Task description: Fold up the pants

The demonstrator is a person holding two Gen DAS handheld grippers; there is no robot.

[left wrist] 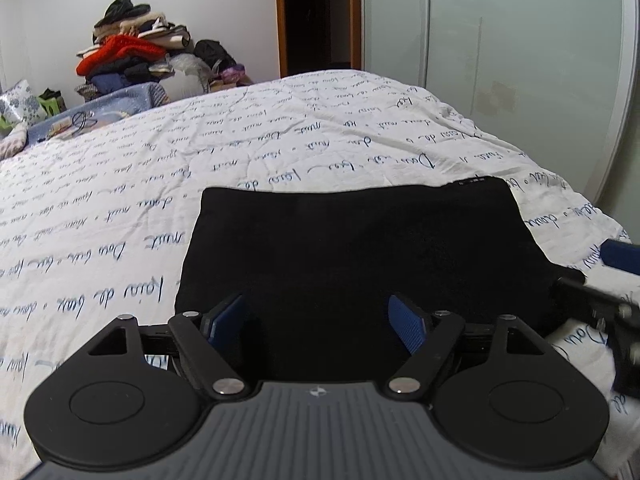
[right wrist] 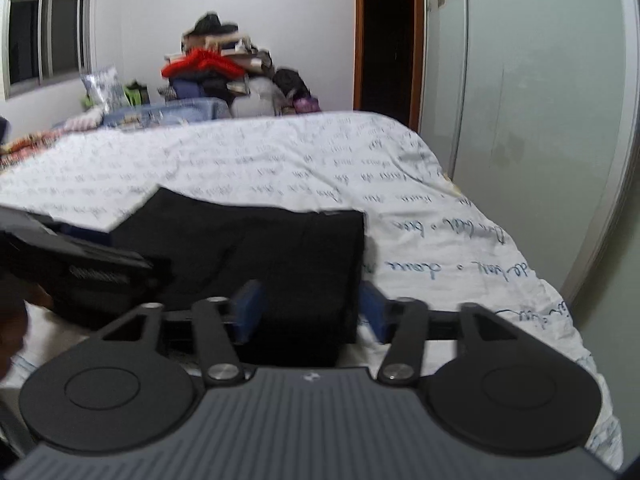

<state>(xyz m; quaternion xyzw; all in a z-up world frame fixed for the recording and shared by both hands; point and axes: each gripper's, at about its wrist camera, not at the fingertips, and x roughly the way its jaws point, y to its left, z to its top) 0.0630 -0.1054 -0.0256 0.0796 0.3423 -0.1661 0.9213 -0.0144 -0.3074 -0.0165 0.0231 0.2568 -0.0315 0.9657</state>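
The left hand-held gripper hangs over the near edge of the folded black fabric pants, its ribbed blue pads spread wide and gripping nothing. The right hand-held gripper is also wide open, straddling the pants' right edge without clasping it. The pants lie flat as a smooth rectangle on the bed's wrinkled white quilt with blue script lettering. A heap of mixed clothes stands beyond the bed.

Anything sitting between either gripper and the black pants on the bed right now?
Nothing visible. The left gripper is open directly over the near edge of the black pants; the right gripper is open straddling their right edge. Only the printed bedspread surrounds them.
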